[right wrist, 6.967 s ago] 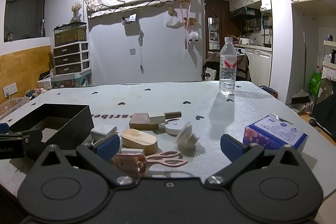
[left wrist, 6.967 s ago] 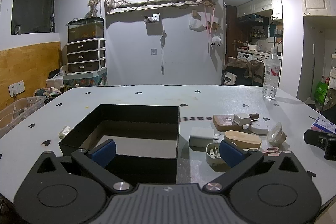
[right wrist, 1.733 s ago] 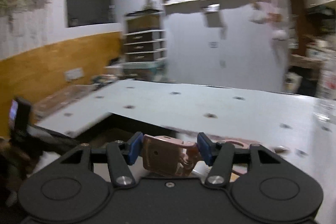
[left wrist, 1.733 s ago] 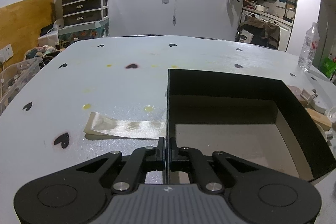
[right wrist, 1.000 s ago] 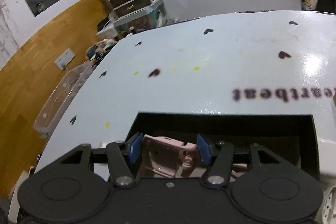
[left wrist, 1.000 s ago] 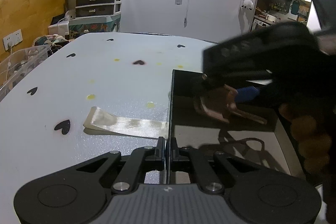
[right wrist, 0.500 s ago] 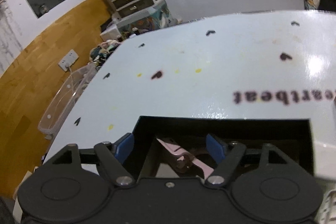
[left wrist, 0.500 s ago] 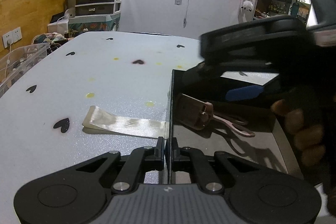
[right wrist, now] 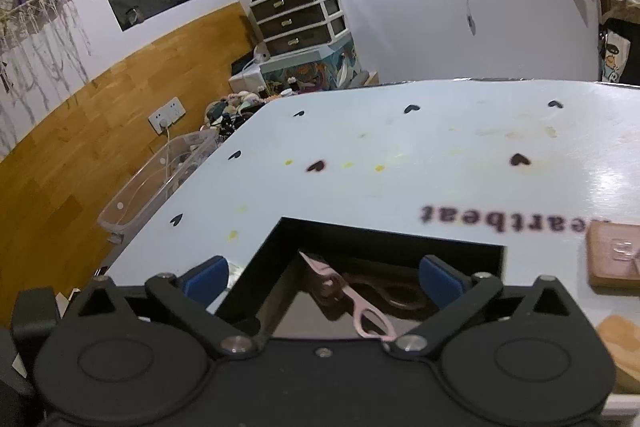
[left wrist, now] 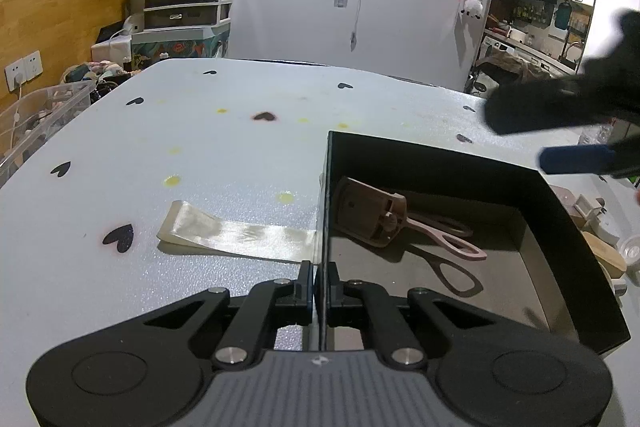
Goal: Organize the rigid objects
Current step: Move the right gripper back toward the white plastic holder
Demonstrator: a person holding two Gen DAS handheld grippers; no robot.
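Two grippers: both work at one black box on a white table dotted with black hearts
Table (left wrist: 224,147): white top, small yellow spots and black heart marks, a strip of clear tape (left wrist: 236,235) lying flat against the box's left wall
Black box (left wrist: 560,211): open-topped, sitting on the table, one item inside
Left gripper (left wrist: 318,281): fingers pressed together on the box's near left wall, pinching its thin edge
Right gripper (right wrist: 324,277): blue-padded fingers spread wide, held above the box's near rim with nothing between them; from the left wrist view it shows only as a dark blur at upper right
Pink scissors (left wrist: 400,223): lying flat on the box floor against the far left corner, below and between the right gripper's open fingers, well clear of the pads
Scissors' long axis: sheathed blade end toward the far left corner, finger loops toward the right wall and box centre
Wooden pieces (right wrist: 614,255): on the table just right of the box
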